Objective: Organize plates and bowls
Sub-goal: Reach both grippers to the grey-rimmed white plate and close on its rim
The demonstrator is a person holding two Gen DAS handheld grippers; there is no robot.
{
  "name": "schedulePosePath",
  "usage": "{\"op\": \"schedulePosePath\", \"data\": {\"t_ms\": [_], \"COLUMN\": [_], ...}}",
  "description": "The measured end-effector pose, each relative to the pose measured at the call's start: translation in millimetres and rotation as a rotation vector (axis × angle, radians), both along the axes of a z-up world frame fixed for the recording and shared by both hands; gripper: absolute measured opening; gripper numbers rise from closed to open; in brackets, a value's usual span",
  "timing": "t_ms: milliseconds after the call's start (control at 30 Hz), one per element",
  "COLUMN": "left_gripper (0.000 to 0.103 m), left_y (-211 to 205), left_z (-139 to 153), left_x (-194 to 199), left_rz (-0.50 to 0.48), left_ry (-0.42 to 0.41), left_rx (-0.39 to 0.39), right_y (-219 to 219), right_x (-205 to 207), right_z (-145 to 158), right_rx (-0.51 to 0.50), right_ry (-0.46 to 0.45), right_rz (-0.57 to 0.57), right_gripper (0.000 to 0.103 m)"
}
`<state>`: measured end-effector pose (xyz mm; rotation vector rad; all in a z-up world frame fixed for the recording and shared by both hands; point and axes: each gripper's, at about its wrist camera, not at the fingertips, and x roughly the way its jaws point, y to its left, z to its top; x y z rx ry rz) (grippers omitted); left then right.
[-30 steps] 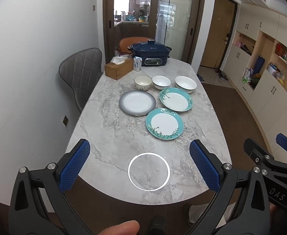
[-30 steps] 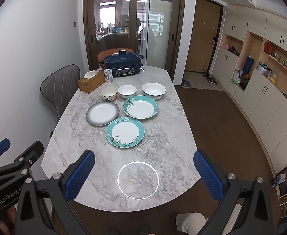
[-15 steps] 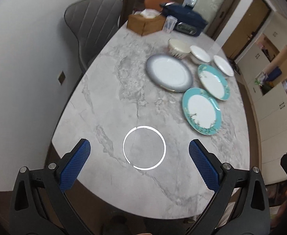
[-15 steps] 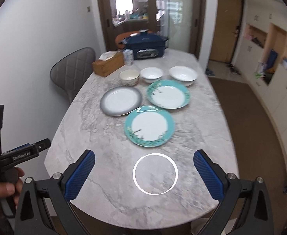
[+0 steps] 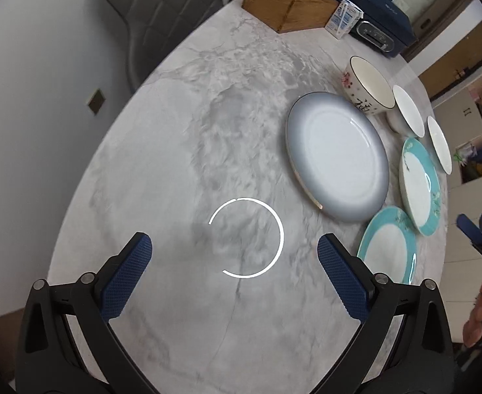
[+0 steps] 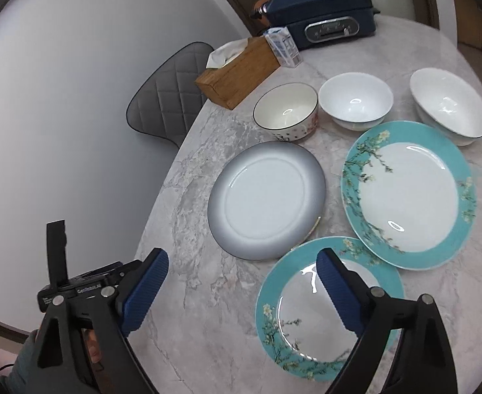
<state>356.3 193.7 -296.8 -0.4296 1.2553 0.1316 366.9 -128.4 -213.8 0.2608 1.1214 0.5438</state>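
Nearest in the left wrist view: left gripper [image 5: 234, 256], jaws spread wide, holding nothing, poised over bare marble surface [image 5: 181, 151]. In the right wrist view: right gripper [image 6: 242, 275], jaws likewise wide and empty, its right finger [image 6: 339, 292] over the rim of the near teal plate [image 6: 306, 328], contact impossible to judge.

Just beyond, touching or almost touching that plate's far-left edge: grey-rimmed plate [image 6: 267, 198], lying flat. To its right, close beside both: second teal plate [image 6: 408, 193] with blossom branches, larger in view.

Farther back, a row of three bowls: cream bowl with dark rim and floral print [image 6: 286, 110] just behind the grey-rimmed plate; plain white bowl [image 6: 355, 100] beside it; wider white bowl [image 6: 449, 105] at the right, right at the second teal plate's far edge.

Behind the bowls: wooden tissue box [image 6: 237, 70], then a small clear holder [image 6: 283, 47], then a navy electric cooker [image 6: 319, 16] at the far end. Left of the surface, against the white wall: grey quilted chair [image 6: 172, 88].
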Motion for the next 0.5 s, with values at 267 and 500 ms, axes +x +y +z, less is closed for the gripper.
{"op": "schedulePosePath", "data": {"t_ms": [267, 500], "left_gripper": [0.094, 0.087], "left_y": [-13.1, -19.0], "left_z": [-50.9, -77.1], "left_x": [89.6, 148.0], "left_rz": [-0.180, -0.277], "left_ry": [-0.026, -0.032], "left_rx": [-0.005, -0.042], "right_y": [-1.8, -9.6], "right_x": [55.8, 85.8], "right_z": [-72.4, -97.2], "right_rx": [-0.019, -0.050], "right_ry": [0.133, 0.186], "right_rz": [-0.005, -0.082], "right_gripper": [0.066, 0.066]}}
